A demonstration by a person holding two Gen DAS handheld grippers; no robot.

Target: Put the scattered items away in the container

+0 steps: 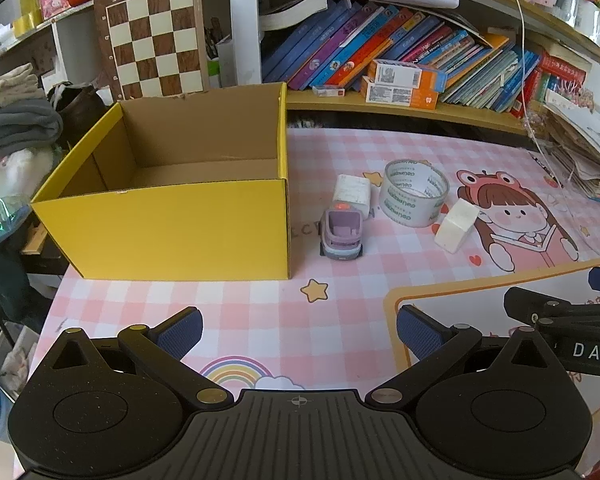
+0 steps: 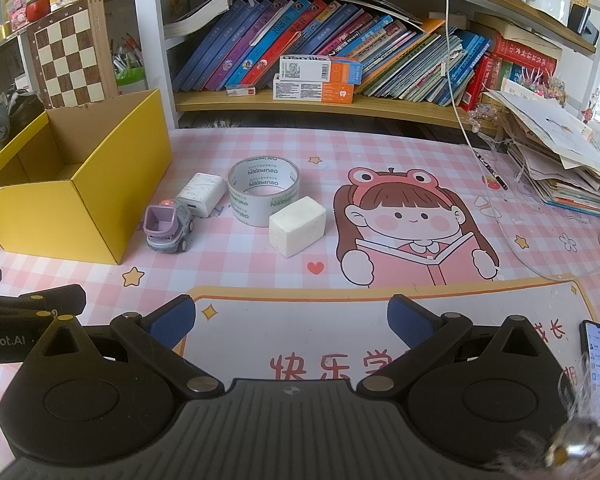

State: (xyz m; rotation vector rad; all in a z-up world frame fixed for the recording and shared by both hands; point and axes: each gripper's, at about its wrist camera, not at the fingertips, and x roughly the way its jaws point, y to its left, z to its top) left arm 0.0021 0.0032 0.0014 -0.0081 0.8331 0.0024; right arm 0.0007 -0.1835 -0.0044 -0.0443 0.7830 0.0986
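Toys and bits, the toy truck [image 2: 168, 230], white charger [image 2: 202, 194], tape roll [image 2: 264, 192] and white block [image 2: 298, 226], sit beside our empty yellow box [image 2: 100, 184], so with both the left gripper [image 1: 298, 330] and right gripper [image 2: 292, 320] wide open holding nothing, we should grab the block gently by its sides first.

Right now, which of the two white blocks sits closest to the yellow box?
The white charger, right behind the toy truck; the white eraser block lies beyond the tape roll.

This is a child's desk at home: a pink mat [image 2: 260, 148] with a cartoon girl [image 2: 412, 224] (she is reading), shelves full of picture books [image 2: 300, 36], a chessboard [image 2: 70, 60].
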